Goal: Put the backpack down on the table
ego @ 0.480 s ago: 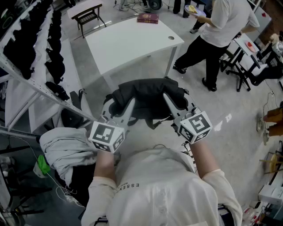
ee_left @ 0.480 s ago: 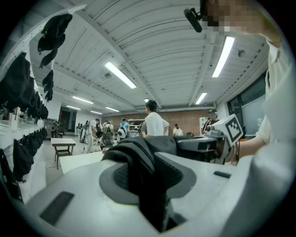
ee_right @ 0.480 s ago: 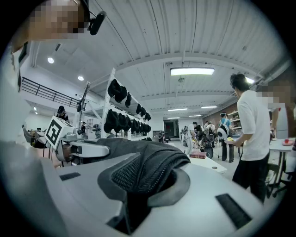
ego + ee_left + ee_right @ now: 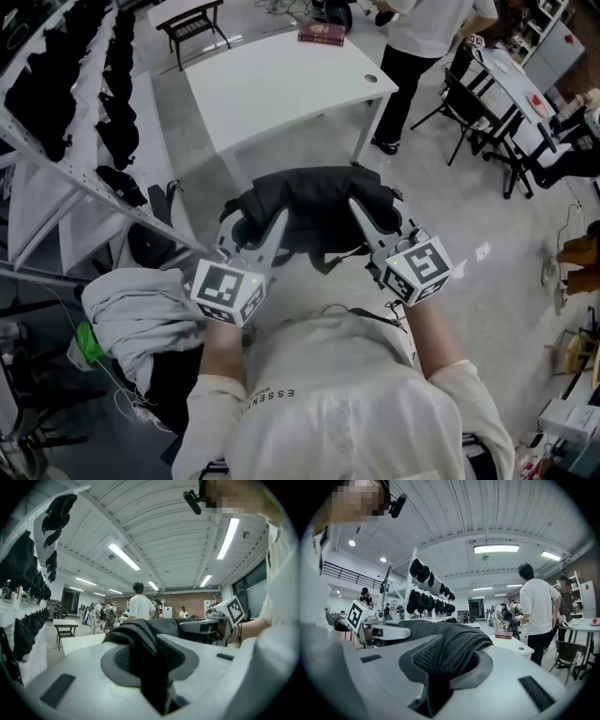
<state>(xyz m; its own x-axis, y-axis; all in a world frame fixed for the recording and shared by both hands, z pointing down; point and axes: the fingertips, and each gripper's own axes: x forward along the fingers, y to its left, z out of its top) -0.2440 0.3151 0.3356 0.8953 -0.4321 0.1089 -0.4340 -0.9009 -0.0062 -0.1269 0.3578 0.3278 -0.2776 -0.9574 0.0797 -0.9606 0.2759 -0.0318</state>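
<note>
A black backpack hangs in the air in front of me, above the grey floor and short of the white table. My left gripper is shut on its left side, with black fabric pinched between the jaws. My right gripper is shut on the right side, where mesh padding sits between the jaws. Both grippers point roughly level, towards the table.
A red book lies at the table's far edge. A rack of black bags runs along the left. A person in a white shirt stands beyond the table's right end, beside chairs. Grey cloth is piled at my lower left.
The backpack and both grippers have barely moved. The person in white has walked away toward the top of the head view.
</note>
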